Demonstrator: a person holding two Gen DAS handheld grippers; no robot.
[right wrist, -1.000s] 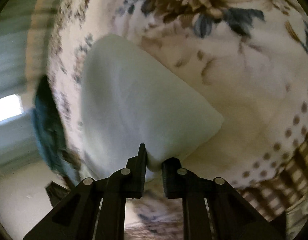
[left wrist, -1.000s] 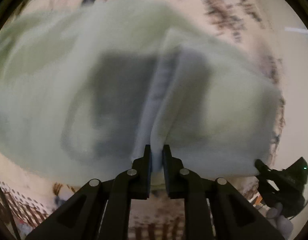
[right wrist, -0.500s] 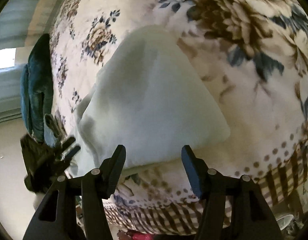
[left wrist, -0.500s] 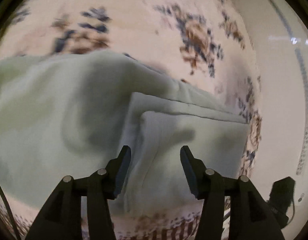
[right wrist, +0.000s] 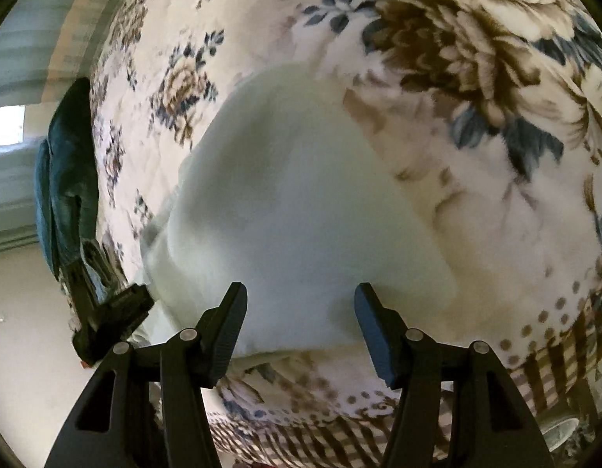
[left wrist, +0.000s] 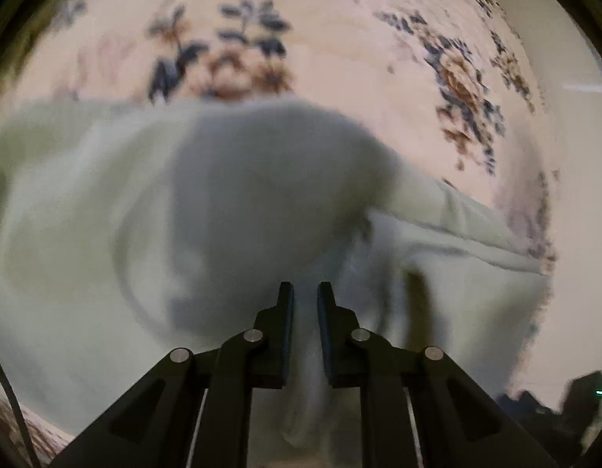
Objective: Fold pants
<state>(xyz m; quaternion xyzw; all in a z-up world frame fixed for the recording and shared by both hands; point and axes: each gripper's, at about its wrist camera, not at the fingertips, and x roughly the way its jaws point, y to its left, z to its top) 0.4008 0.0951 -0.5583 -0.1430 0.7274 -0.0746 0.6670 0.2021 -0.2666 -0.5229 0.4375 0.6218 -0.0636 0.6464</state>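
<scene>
In the left wrist view motion blur smears the pale green pants [left wrist: 261,202], which fill the middle and lower frame; folds and seams at centre are hard to make out, though a layered hem edge shows at right. The left gripper [left wrist: 302,312] is clenched on a bunched ridge of that cloth at lower centre. A floral bedspread [left wrist: 340,39] spans the top, and a dark blurred object sits cut off at the lower right corner.

In the right wrist view a dark teal garment [right wrist: 66,179] hangs at the left edge beside a bright window. The pants [right wrist: 301,214] lie folded at centre on the bedspread [right wrist: 496,156]. The right gripper [right wrist: 301,312] is released, jaws wide over the near edge.
</scene>
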